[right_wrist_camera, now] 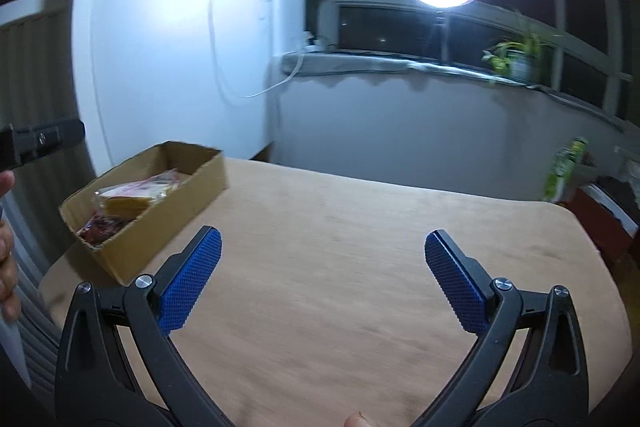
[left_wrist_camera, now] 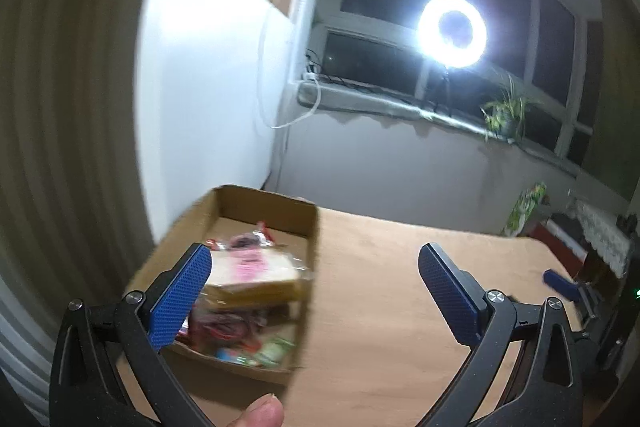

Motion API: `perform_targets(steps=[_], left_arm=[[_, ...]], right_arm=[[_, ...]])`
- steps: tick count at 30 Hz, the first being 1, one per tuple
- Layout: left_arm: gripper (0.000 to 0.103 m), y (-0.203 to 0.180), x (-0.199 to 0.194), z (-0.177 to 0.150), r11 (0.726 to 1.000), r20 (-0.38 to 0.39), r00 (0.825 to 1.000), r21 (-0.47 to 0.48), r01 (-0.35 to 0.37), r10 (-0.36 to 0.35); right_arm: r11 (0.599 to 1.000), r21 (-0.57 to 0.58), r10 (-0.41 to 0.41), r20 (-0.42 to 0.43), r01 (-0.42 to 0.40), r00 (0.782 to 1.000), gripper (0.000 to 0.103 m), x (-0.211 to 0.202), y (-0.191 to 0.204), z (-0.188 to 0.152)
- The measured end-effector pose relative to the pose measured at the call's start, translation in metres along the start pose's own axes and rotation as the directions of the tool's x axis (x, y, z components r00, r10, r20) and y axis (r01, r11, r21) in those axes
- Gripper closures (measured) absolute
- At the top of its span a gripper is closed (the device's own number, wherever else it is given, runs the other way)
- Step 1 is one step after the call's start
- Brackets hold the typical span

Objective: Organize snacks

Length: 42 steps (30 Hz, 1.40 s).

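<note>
While both claws gape, snacks (left_wrist_camera: 256,279) fill the box (right_wrist_camera: 168,215) — table (right_wrist_camera: 360,247) beneath.

One cardboard box (left_wrist_camera: 308,227) (several snack packets (left_wrist_camera: 256,267), blurred), one table (left_wrist_camera: 400,287), one ring light (left_wrist_camera: 452,26)

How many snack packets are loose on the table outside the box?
0. The wooden table shows none; all visible packets sit inside the cardboard box, stacked, so some may be hidden.

The desk (right_wrist_camera: 340,247) looks like matt, pale wood. The box (right_wrist_camera: 168,203) is plain brown cardboard; the snack packets (left_wrist_camera: 248,267) in it are glossy, crinkled plastic. Both tongs carry blue, dimpled pads (right_wrist_camera: 192,283) on matt black plastic arms with shiny metal pins.
</note>
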State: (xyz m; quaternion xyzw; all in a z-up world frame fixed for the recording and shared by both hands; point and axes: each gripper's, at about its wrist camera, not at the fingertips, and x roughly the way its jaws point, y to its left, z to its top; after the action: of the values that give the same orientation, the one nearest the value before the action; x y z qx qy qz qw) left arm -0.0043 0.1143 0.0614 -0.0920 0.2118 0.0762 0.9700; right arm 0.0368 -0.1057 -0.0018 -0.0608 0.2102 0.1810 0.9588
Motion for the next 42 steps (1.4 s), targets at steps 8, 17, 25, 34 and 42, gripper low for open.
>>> perform_targets(steps=[8,17,25,34,42], left_arm=[[0.000,-0.061,-0.006,-0.014,0.991,-0.048,0.999,0.129,0.029,-0.023],[0.000,-0.076,0.001,-0.021,0.987,-0.104,0.994,0.162,-0.025,0.042],[0.000,-0.080,0.000,-0.023,0.985,-0.106,0.993,0.171,-0.027,0.046],[0.000,-0.080,0.000,-0.025,0.984,-0.109,0.993,0.176,-0.030,0.050],[0.000,-0.079,-0.003,-0.025,0.984,-0.103,0.993,0.175,-0.033,0.051]], right_arm=[[0.995,0.047,-0.087,0.011,0.086,0.996,0.000,-0.027,-0.041,-0.004],[0.994,0.054,-0.095,-0.002,0.095,0.995,0.000,-0.032,-0.050,-0.006],[0.994,0.051,-0.092,-0.008,0.093,0.996,0.000,-0.032,-0.050,-0.006],[0.995,0.044,-0.087,-0.018,0.088,0.996,0.000,-0.030,-0.050,-0.006],[0.995,0.042,-0.086,-0.019,0.087,0.996,0.000,-0.030,-0.050,-0.005]])
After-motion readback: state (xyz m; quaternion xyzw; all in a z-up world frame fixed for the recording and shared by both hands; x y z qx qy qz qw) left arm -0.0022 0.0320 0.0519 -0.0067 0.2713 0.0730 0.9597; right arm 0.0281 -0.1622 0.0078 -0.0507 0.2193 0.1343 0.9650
